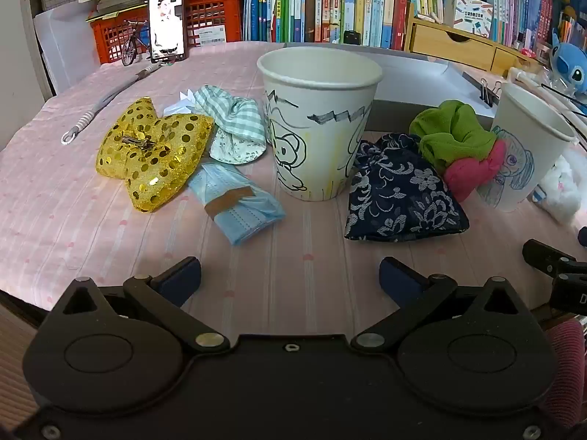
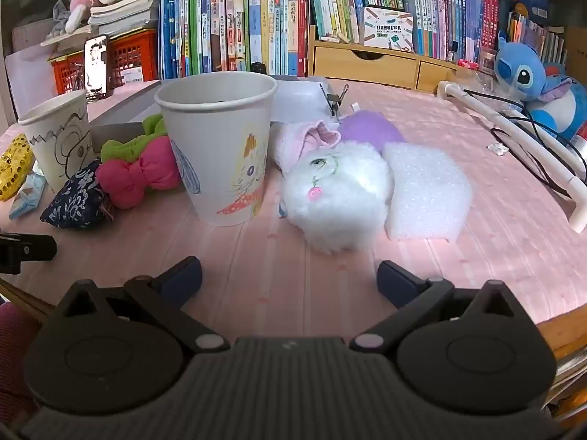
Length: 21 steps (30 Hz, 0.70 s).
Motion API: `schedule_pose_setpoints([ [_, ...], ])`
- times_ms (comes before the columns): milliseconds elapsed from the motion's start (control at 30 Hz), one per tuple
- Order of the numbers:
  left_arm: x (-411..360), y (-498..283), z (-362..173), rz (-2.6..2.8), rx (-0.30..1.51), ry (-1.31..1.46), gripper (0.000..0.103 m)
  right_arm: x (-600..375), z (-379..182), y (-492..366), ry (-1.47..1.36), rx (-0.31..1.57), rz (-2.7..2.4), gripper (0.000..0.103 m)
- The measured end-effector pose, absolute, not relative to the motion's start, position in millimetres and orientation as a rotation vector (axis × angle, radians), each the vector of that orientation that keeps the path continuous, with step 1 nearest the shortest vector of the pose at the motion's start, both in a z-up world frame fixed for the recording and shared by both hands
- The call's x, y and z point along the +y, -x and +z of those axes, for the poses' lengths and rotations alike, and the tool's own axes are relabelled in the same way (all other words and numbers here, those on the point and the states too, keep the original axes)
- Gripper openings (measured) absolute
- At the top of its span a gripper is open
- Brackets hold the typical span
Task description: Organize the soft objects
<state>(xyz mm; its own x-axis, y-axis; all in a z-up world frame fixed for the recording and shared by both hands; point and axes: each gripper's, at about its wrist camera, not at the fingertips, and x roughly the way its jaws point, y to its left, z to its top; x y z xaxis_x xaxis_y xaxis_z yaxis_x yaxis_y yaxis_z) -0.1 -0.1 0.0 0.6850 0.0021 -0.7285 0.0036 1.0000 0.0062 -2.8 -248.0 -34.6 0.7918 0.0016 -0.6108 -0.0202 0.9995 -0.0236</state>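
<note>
In the left wrist view a paper cup with black drawings (image 1: 319,124) stands mid-table. Around it lie a gold sequin bow (image 1: 154,154), a green checked cloth (image 1: 234,128), a blue face mask (image 1: 238,201), a navy floral pouch (image 1: 400,194), a green scrunchie (image 1: 451,135) and a pink bow (image 1: 473,172). My left gripper (image 1: 290,278) is open and empty, short of the cup. In the right wrist view a second cup with coloured drawings (image 2: 223,146) stands beside a white fluffy toy (image 2: 337,198), white foam pad (image 2: 429,194), purple ball (image 2: 370,132) and pink cloth (image 2: 301,143). My right gripper (image 2: 290,278) is open and empty.
A pink striped tablecloth (image 1: 110,238) covers the table. At the back stand books, a red crate (image 1: 216,18), a phone on a stand (image 1: 167,24), a wooden drawer box (image 2: 381,62) and a grey tray (image 2: 297,99). A blue plush (image 2: 535,84) and a white tube (image 2: 513,135) lie at the right.
</note>
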Motion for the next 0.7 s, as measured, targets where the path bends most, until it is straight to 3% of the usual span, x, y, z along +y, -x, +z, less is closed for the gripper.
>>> schedule_pose_setpoints([
  [700,-0.1,0.1,-0.1,0.0,0.817,-0.009,0.103,-248.4,-35.7,1.8,0.031,0.663,0.012,0.103],
])
